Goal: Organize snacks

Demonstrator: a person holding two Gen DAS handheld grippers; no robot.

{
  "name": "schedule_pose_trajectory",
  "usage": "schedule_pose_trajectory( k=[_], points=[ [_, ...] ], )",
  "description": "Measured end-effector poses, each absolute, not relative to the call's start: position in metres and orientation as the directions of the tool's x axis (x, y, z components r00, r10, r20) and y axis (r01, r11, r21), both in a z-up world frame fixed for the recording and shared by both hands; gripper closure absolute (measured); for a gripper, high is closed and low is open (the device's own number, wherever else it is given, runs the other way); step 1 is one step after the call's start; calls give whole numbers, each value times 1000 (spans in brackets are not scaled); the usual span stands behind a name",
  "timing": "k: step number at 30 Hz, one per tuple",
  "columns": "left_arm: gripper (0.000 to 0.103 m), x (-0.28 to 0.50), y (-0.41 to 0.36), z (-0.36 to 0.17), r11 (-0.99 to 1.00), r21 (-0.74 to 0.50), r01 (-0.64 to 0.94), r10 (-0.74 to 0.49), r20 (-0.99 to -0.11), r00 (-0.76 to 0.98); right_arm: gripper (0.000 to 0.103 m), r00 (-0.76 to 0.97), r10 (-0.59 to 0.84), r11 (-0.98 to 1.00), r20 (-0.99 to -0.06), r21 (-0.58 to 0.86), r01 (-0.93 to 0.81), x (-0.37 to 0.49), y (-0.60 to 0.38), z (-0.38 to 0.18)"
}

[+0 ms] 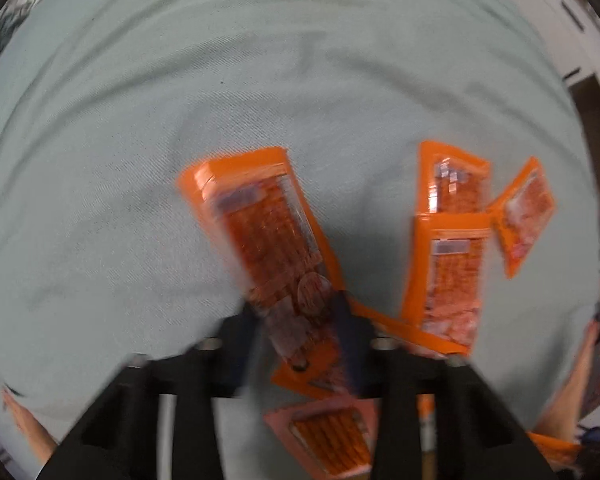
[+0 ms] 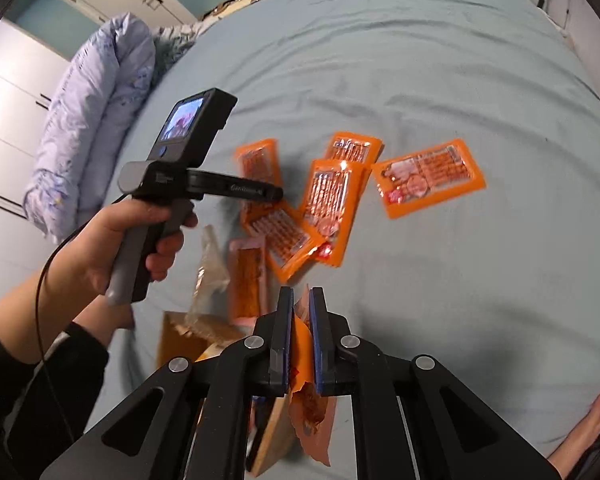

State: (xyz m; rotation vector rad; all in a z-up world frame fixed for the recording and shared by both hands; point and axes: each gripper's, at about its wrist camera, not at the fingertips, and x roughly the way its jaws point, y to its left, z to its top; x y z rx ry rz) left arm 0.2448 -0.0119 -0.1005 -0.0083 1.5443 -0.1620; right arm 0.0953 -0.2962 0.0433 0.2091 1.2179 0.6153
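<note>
Both grippers pinch flat orange plastic snack packets: left gripper (image 1: 296,320) one (image 1: 268,236), right gripper (image 2: 300,320) another (image 2: 306,408); thin edge-grips may slip toward six o'clock.

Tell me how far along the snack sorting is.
Early, by the look of it. Nothing looks sorted yet. In hand: the left tool is shut on an orange snack packet, and the right tool is shut on another orange packet. Left to do: several packets lie scattered and overlapping on the bed sheet, beside a cardboard box.
</note>
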Motion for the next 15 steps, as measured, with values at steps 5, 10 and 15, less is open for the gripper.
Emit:
schedule_pose_trajectory(
  k=[5,10,15],
  points=[
    [95,208,-2,-48,986,-80,143,-94,-992,89,97,237,597,794,-767,522,-313,72,-324,77],
    [95,142,14,29,960,-153,236,-182,-977,107,97,252,668,737,-701,575,-356,52,-323,101],
    [93,70,-4,49,910,-341,234,-358,-933,29,97,236,697,706,-677,591,-390,38,-315,109]
  ],
)
